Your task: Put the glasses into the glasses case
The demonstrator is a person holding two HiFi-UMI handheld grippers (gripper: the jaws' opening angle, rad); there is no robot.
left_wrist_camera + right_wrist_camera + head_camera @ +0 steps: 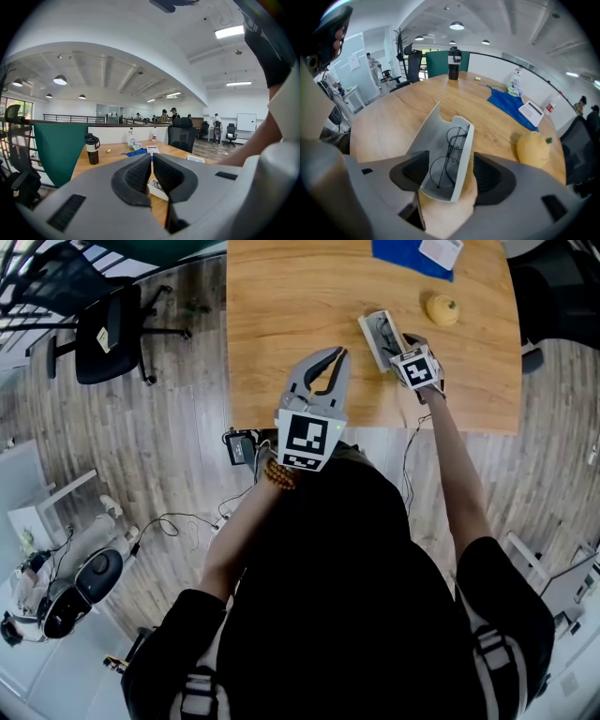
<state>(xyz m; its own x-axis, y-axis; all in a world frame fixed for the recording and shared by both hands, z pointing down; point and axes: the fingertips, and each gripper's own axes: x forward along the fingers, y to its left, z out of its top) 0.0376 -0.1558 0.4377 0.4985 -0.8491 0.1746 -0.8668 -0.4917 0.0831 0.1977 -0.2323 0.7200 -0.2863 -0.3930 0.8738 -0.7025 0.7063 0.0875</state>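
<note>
Nearest the person, the left gripper (151, 164) hovers level over the near edge of the table (281, 324), its jaws drawn together to a thin slit with nothing between them. Just beyond it, the right gripper (451, 174) tips steeply down, its jaws spread wide to either side of the case (461, 164). The pads stand close to the case's long walls, but I cannot see them pressing. The glasses (447, 157) already lie folded inside the case, and the lid (424, 129) stands up along its left side, so what seems left is closing it. The glasses look thin-wired, light and easily bent, so I would leave them alone. The case looks stiff and light and would likely skid on the smooth wood. It is best steadied by its long walls, or the lid pushed over from its top edge. Farther off are a yellow fruit (442, 309) and a blue cloth (412, 257).
</note>
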